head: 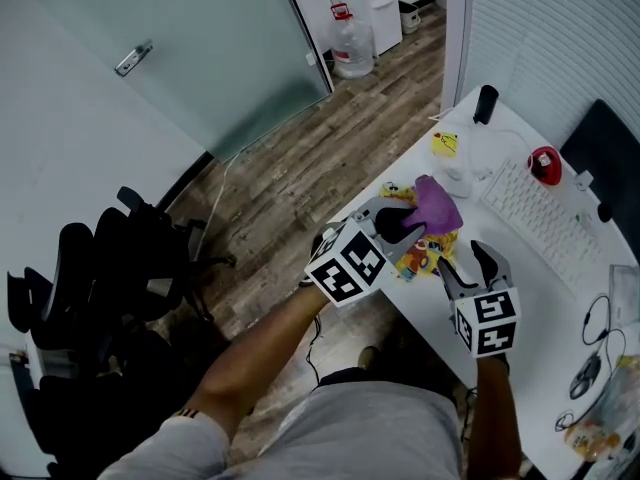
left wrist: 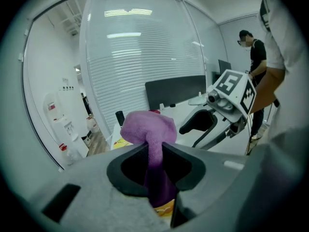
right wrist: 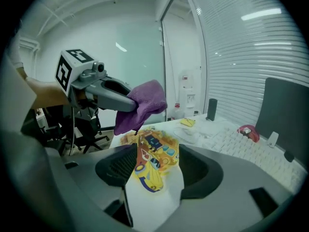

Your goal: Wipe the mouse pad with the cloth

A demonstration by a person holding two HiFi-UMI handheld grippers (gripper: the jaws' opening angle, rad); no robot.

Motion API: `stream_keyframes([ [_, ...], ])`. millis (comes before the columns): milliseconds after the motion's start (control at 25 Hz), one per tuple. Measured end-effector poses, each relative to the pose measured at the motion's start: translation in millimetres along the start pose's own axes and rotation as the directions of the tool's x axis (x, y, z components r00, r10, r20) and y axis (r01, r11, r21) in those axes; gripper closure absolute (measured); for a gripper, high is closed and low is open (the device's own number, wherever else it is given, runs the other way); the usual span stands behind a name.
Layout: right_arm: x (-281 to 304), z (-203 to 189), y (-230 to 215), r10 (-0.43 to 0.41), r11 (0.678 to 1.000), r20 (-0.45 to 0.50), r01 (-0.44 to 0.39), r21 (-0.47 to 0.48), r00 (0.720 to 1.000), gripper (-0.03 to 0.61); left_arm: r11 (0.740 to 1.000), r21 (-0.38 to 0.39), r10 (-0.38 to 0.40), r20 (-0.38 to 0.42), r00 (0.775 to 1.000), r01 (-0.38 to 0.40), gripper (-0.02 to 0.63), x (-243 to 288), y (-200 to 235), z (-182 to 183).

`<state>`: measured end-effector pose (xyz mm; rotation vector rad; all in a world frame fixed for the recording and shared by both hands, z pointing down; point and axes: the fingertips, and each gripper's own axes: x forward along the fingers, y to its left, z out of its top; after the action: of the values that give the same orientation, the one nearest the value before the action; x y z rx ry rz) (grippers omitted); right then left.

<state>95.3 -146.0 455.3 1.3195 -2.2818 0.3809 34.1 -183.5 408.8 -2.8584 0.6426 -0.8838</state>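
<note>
1. the mouse pad (right wrist: 153, 151) lies flat on the worktop (head: 520, 303), just ahead of and below the right gripper (head: 468, 260). its printed near end shows between that gripper's jaws, and it sits close to the worktop's edge.
2. the cloth (left wrist: 147, 127) is bunched in the left gripper (head: 395, 223), whose jaws are closed tight on it. a fold bulges past the tips and a tail hangs under them, over the pad; whether it touches the pad i cannot tell.
3. the right gripper's jaws stand wide apart and press on nothing. the pad is framed between them but not gripped.
4. the step in hand looks like bringing the cloth down onto the pad to begin wiping.
5. to do it well, lower the left gripper until the cloth's fold, not the hard tips, meets the print. hold the pinch firm and sweep in long, flat strokes.
6. the right gripper could pin the near corner so the pad doesn't slide off the edge.
7. the keyboard (head: 540, 218) lies ahead and to the right of the right gripper, so strokes should end short of it.
</note>
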Motion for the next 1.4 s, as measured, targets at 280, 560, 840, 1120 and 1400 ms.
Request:
stream_keyframes([
  [280, 22.6, -28.9, -8.0, 0.004, 1.0, -0.133, -0.005, -0.004, 0.991, 0.327, 0.995, 0.04, -0.085, -0.139, 0.987, 0.091, 0.532, 36.5, -6.0, -19.8],
  [560, 38.0, -47.8, -10.8, 0.014, 1.0, -0.213, -0.016, -0.008, 0.977, 0.322, 0.978, 0.092, -0.156, -0.274, 0.949, 0.187, 0.532, 69.7, -12.1, -37.8],
  [840, 46.5, -63.6, -22.6, 0.008, 1.0, -0.247, -0.007, 0.004, 0.969, 0.322, 0.946, 0.15, -0.212, -0.388, 0.897, 0.288, 0.532, 102.8, -20.6, -50.9],
  [1120, 50.2, -72.4, -22.4, 0.035, 0.999, -0.279, -0.025, 0.038, 0.96, 0.322, 0.925, 0.142, -0.25, -0.467, 0.848, 0.352, 0.532, 126.3, -28.5, -65.7],
  [1400, 48.9, -71.5, -20.6, 0.028, 0.999, -0.274, -0.014, 0.052, 0.961, 0.321, 0.917, 0.122, -0.272, -0.508, 0.817, 0.38, 0.532, 137.0, -25.3, -71.2],
])
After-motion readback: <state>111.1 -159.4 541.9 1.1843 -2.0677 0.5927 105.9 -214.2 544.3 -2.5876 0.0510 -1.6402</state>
